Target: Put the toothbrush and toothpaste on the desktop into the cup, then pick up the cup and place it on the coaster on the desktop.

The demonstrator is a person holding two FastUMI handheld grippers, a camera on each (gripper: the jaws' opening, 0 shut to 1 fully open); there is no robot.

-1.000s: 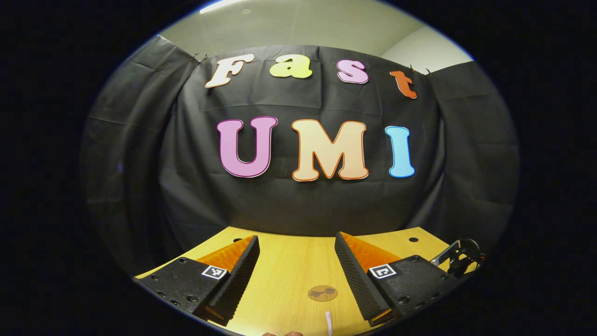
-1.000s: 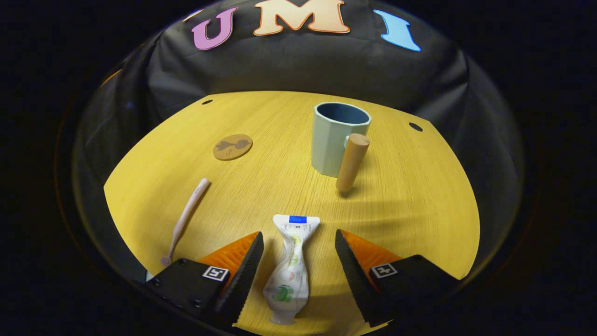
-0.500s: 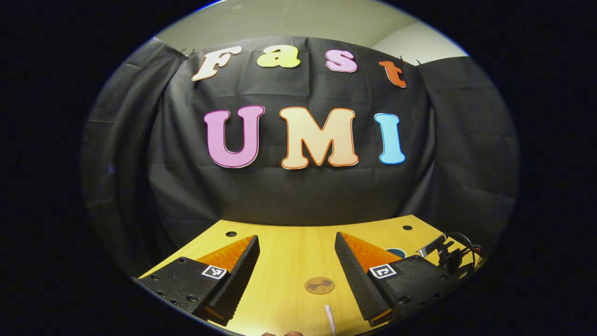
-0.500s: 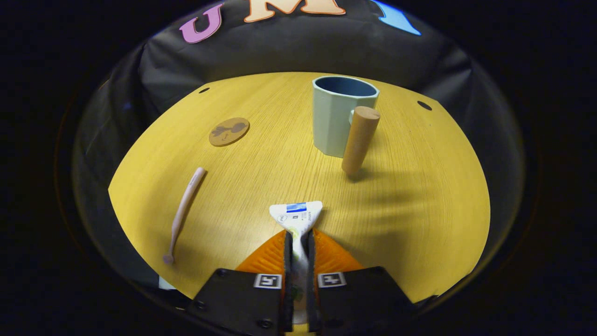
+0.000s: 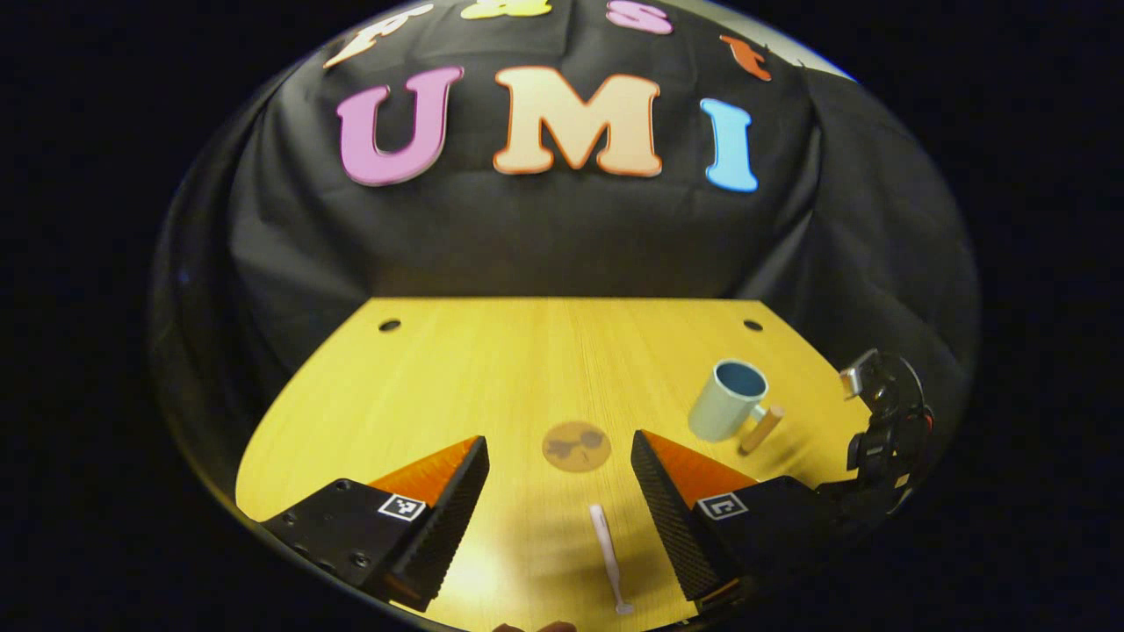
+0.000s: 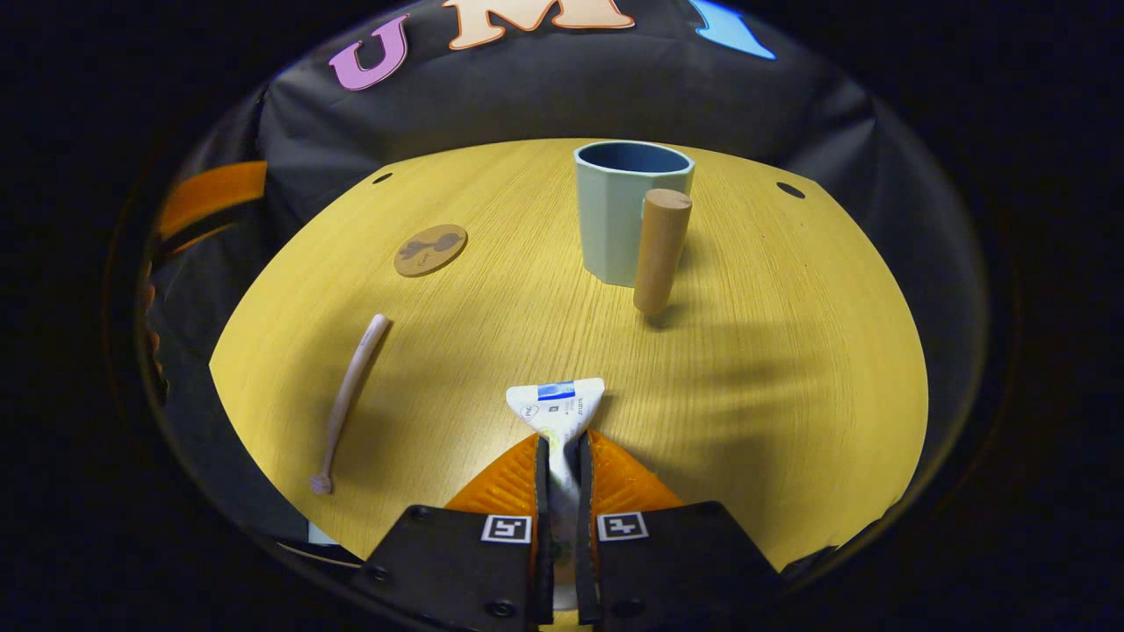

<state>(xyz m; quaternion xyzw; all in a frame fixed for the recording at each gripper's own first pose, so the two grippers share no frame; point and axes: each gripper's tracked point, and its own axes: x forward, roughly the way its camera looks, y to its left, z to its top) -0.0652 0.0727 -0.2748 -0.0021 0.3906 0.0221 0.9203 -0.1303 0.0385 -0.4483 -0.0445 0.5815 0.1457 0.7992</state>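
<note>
My right gripper [image 6: 560, 452] is shut on the white toothpaste tube [image 6: 557, 405], whose flat crimped end sticks out ahead of the fingers just above the wooden desktop [image 6: 773, 351]. The pale green cup [image 6: 619, 211] with a wooden peg handle [image 6: 659, 250] stands upright farther ahead. A pink toothbrush [image 6: 347, 399] lies to the left, and the round brown coaster [image 6: 430, 250] sits beyond it. My left gripper [image 5: 559, 474] is open above the desktop [image 5: 421, 377], with the toothbrush [image 5: 608, 557] between its fingers below and the coaster [image 5: 576, 446] just ahead. The cup [image 5: 729, 412] stands to its right.
Small dark holes [image 5: 389, 326] mark the desktop's far corners. The other gripper's body [image 5: 882, 430] with cables shows at the right edge of the left gripper view. Black cloth closes off the back and sides.
The left gripper tilted down, bringing the coaster, toothbrush and cup into its view. The right gripper closed on the toothpaste tube and shifted slightly toward the cup.
</note>
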